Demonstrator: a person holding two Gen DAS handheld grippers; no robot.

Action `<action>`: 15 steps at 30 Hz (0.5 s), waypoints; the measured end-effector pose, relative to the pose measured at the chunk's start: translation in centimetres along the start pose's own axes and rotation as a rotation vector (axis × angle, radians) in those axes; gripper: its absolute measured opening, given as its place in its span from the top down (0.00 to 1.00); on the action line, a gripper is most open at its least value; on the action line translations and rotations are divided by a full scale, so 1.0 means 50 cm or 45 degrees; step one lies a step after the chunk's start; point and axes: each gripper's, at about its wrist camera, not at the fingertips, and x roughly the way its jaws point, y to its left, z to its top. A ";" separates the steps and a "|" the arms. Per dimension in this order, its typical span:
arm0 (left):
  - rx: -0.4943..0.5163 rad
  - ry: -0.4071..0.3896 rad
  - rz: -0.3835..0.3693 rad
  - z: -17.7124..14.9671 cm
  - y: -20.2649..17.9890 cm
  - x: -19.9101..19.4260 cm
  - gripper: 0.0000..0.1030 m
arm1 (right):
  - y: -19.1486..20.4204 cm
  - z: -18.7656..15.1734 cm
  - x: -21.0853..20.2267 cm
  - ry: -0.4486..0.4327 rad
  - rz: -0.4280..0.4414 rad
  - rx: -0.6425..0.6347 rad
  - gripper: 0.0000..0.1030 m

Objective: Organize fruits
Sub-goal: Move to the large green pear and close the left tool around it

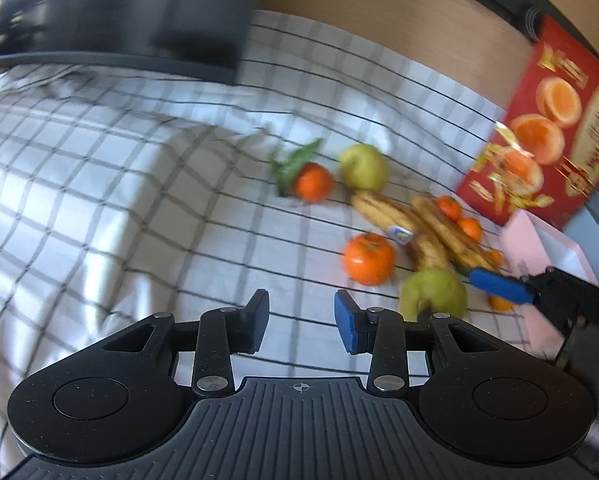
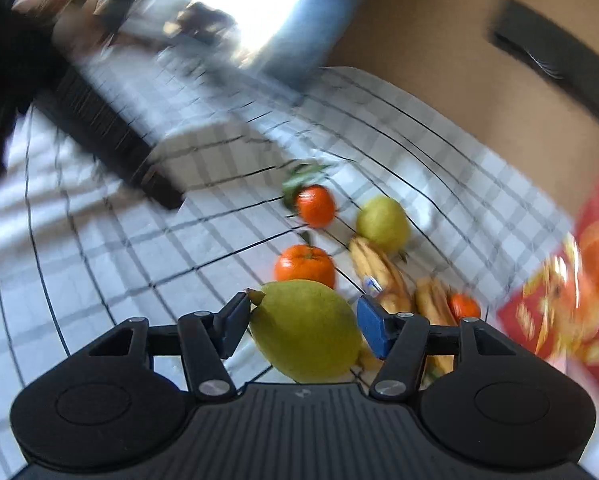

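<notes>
The red box carries pictures of halved oranges and gold lettering, but the print is too blurred to read. A small blue and yellow sticker sits on the bananas; its wording cannot be made out either.

Taking the bananas as the landmark: a large orange lies just beside their near end, a green apple touches their far tip, and a leafy tangerine rests beside that apple. Smaller tangerines are tucked against the bananas on the side facing the red box. A pink tray lies past them, below the box. Everything sits on a checked cloth.

The right gripper reaches in level toward the bananas, its fingers clamped on a green pear, which is near their close end.

The left gripper hovers low over bare cloth, well apart from the bananas, fingers spread with nothing between them.
</notes>
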 end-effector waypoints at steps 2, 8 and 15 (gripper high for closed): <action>0.071 0.010 -0.091 -0.005 -0.022 0.005 0.61 | -0.046 -0.006 -0.015 0.005 0.029 0.166 0.42; 0.390 0.026 -0.246 -0.037 -0.115 0.015 0.61 | -0.142 -0.036 -0.037 0.048 0.087 0.494 0.42; 0.605 0.012 -0.233 -0.063 -0.186 0.023 0.61 | -0.174 -0.047 -0.028 0.059 0.097 0.611 0.45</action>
